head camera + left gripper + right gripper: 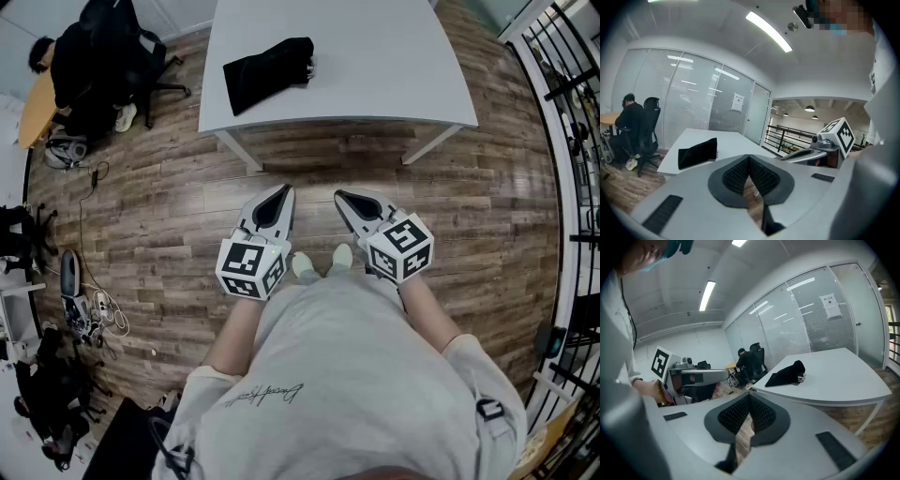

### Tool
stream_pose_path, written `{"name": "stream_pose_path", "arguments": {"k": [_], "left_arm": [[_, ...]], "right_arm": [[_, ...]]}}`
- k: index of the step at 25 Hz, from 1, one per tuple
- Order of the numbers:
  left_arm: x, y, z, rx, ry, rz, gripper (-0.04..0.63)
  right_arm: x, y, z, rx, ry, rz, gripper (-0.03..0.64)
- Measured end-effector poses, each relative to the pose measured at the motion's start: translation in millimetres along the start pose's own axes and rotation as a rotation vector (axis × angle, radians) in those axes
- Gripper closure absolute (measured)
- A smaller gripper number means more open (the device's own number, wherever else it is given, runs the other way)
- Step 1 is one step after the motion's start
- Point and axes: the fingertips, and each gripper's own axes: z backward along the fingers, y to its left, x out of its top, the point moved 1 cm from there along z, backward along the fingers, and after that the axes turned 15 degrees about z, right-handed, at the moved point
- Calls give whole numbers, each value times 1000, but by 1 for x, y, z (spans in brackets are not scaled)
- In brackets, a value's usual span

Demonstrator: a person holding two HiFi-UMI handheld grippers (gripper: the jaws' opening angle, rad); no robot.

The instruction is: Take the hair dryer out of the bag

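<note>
A black cloth bag (269, 70) lies on the white table (375, 66), with a bit of white showing at its right end. The same bag (697, 153) (786, 374) shows far off in both gripper views. No hair dryer is visible outside it. My left gripper (279, 194) and right gripper (343, 198) are held side by side in front of my body, over the wooden floor and short of the table's near edge. Both are shut with nothing between their jaws.
A person in black sits on an office chair (103, 56) at a wooden desk at the far left. Cables and gear (84, 305) lie on the floor at the left. A black railing (572, 103) runs along the right. Glass partition walls (693, 98) stand behind the table.
</note>
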Motion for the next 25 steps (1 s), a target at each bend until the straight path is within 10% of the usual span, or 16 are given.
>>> {"name": "stream_pose_path", "arguments": {"k": [25], "left_arm": [[-2,-25,-15,5,-13,-2,583]], "right_arm": [[-3,-10,10,17,11,-9,592]]}}
